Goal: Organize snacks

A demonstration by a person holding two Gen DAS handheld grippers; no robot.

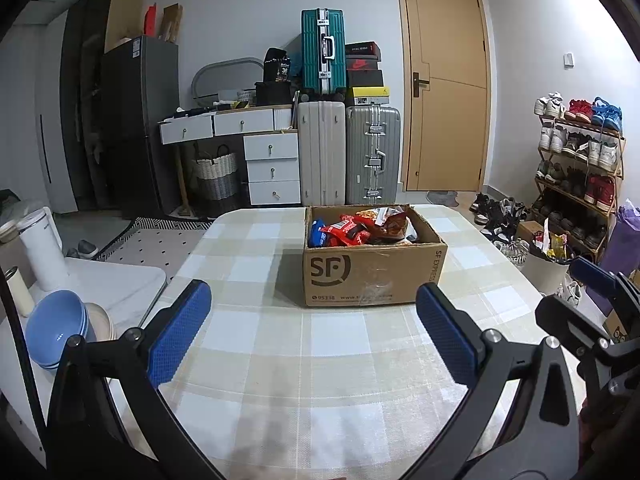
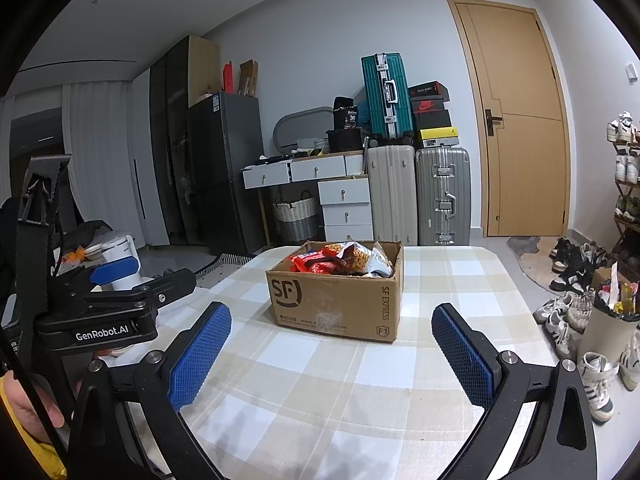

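A brown cardboard box [image 1: 372, 276] printed with "SF" stands on the checked tablecloth [image 1: 304, 360], holding several snack packets [image 1: 352, 228], mostly red, with one blue pack at its left. In the right wrist view the same box [image 2: 336, 300] sits ahead with the snack packets [image 2: 348, 260] heaped inside. My left gripper [image 1: 314, 316] is open and empty, a short way in front of the box. My right gripper [image 2: 332, 340] is open and empty too, just short of the box. The left gripper [image 2: 114, 272] also shows at the left edge of the right wrist view.
Blue bowls [image 1: 56, 328] and a white kettle [image 1: 40, 248] sit on a side table to the left. Suitcases [image 1: 348, 152], a drawer unit [image 1: 272, 168] and a door [image 1: 444, 84] stand behind. A shoe rack [image 1: 580, 160], floor shoes and a waste bin [image 1: 546, 268] are to the right.
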